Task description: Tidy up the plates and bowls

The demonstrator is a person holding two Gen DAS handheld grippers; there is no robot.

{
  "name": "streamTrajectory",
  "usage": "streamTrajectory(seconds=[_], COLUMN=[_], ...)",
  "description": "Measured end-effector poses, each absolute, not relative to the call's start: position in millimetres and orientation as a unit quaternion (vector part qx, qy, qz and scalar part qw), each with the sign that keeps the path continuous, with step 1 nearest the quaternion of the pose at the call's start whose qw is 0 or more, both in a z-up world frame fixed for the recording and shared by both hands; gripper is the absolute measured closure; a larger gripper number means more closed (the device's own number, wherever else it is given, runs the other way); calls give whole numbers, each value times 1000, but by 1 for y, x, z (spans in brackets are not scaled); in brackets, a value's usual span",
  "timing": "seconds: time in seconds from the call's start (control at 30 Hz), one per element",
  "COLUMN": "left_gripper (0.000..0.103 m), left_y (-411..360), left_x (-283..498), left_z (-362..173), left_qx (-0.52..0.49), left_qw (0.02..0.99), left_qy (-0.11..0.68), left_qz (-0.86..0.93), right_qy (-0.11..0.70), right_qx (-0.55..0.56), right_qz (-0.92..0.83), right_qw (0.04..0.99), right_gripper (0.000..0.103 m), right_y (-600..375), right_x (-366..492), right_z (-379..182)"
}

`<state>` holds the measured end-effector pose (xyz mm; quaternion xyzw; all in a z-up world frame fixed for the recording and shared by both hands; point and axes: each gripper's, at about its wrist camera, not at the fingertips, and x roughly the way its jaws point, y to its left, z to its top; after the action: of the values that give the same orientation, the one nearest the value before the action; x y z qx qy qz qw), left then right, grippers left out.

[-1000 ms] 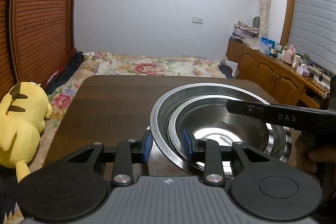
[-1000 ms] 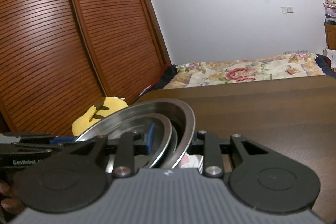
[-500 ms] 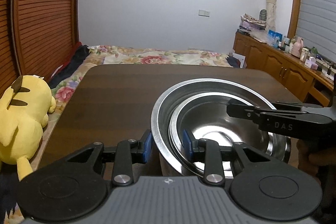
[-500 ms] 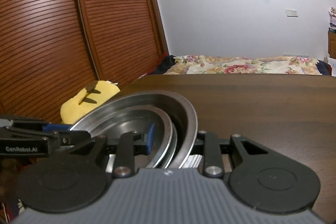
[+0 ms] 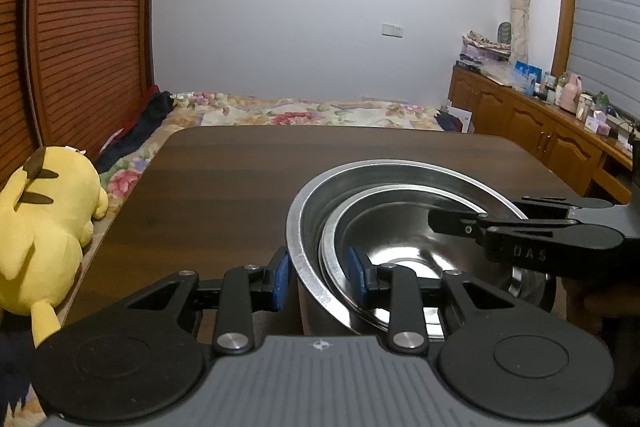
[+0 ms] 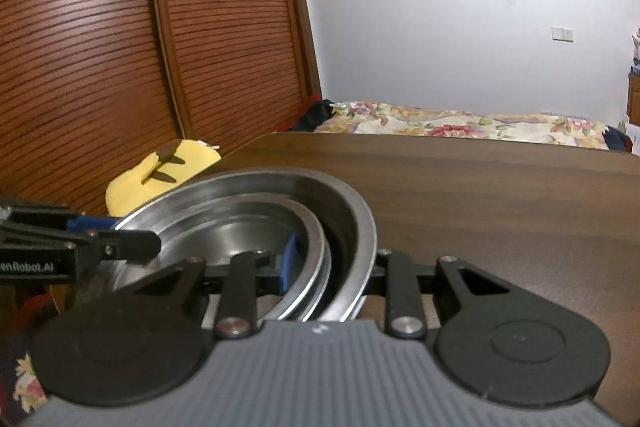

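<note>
Presently, the nested steel bowls [image 5: 404, 227] are held from opposite sides. The left tool [image 5: 318, 277] is clenched across the near rims, one blue pad outside the outer bowl's wall and the other inside the inner bowl. The right tool [image 6: 332, 267] grips the opposite edge in the same manner: one blue pad shows inside the inner bowl, the other finger sits outside the outer rim.

The step in hand appears to be setting the stacked bowls down on the counter [image 5: 224, 179]. The stack sits low over the right part of the dark wooden counter; whether its base is already touching cannot be told, since the tools hide the underside. In my judgement the next move calls for confirming the base rests flat, then releasing both tools together and drawing them outward, clear of the rims, so the stack is not dragged or tipped.

Condition of the bowls: polished metal, at least two, the smaller seated inside the larger and shifted toward the left tool's side rather than centred. Interior reflective, no contents visible.

A yellow plush toy [image 5: 44, 227] lies off the counter's left edge, well apart from the work.
</note>
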<state>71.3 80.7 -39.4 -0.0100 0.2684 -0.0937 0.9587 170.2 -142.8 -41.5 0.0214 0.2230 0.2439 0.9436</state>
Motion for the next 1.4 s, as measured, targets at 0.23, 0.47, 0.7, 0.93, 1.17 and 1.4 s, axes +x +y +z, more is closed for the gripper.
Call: streamTrajectory(seconds=[0.23,0.47,0.7,0.93,1.17,1.4], left_gripper=[71,70,47,20,3,0], left_y=[80,78,77,79,82,86], left_x=[75,75,76,75,73,72], left_z=[-40,-40,-41,-40,-36,-33], left_qx=[-6,-4,-1,1,5,0], left_qw=[959,958,958,961,965,969], left_qy=[270,272,275,267,255,245], left_qz=[-90,-88,-83,-76,-59,-26], right_qy=[237,231,243,236,215,189], right_qx=[1,-8,-7,0,-6,-17], right_qz=[242,239,233,231,219,198], right_qw=[941,943,942,944,952,962], right_gripper=[60,54,54,50,27,0], right_y=[-145,-149,-149,-155,-159,-164], right_x=[175,173,169,162,153,142], right_z=[-36,-26,-31,-29,-22,-17])
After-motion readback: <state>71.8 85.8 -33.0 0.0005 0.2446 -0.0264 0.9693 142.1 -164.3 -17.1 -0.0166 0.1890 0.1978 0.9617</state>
